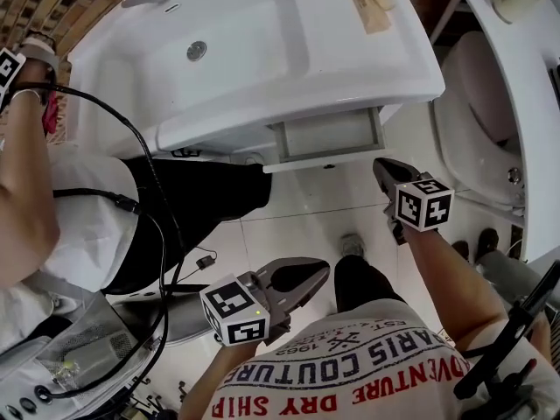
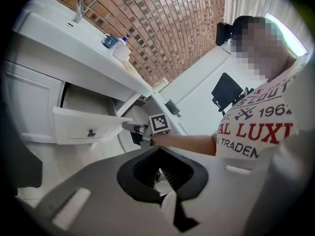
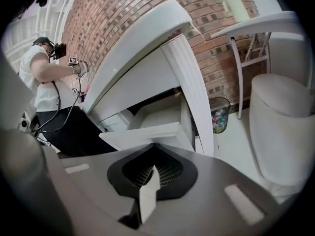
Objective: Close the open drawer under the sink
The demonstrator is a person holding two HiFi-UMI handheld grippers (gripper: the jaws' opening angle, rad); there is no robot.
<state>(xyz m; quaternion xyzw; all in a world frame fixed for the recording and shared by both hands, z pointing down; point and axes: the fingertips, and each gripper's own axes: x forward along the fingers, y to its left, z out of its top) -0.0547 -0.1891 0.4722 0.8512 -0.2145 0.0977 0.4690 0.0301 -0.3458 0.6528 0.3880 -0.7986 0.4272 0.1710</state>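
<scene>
Under the sink (image 1: 262,103), at its right corner, the drawer (image 1: 325,136) sticks out, open. It is likely light, stiff and easy-sliding, so push flat on the middle of its front panel (image 1: 324,161). Your right tool (image 1: 386,171), pressed together and empty, is just beside that panel. Your left tool (image 1: 308,276) is the same, but well apart.

A red brick wall (image 3: 147,9) runs across the top of the right gripper view and meets a glossy white tiled floor (image 1: 297,221) (bright with reflections). At the right of the frame stands a white lidded toilet (image 3: 283,127). A black mesh wastebasket (image 3: 219,113) sits against the wall, just beside the legs of a white metal-legged shelf (image 3: 256,26).
</scene>
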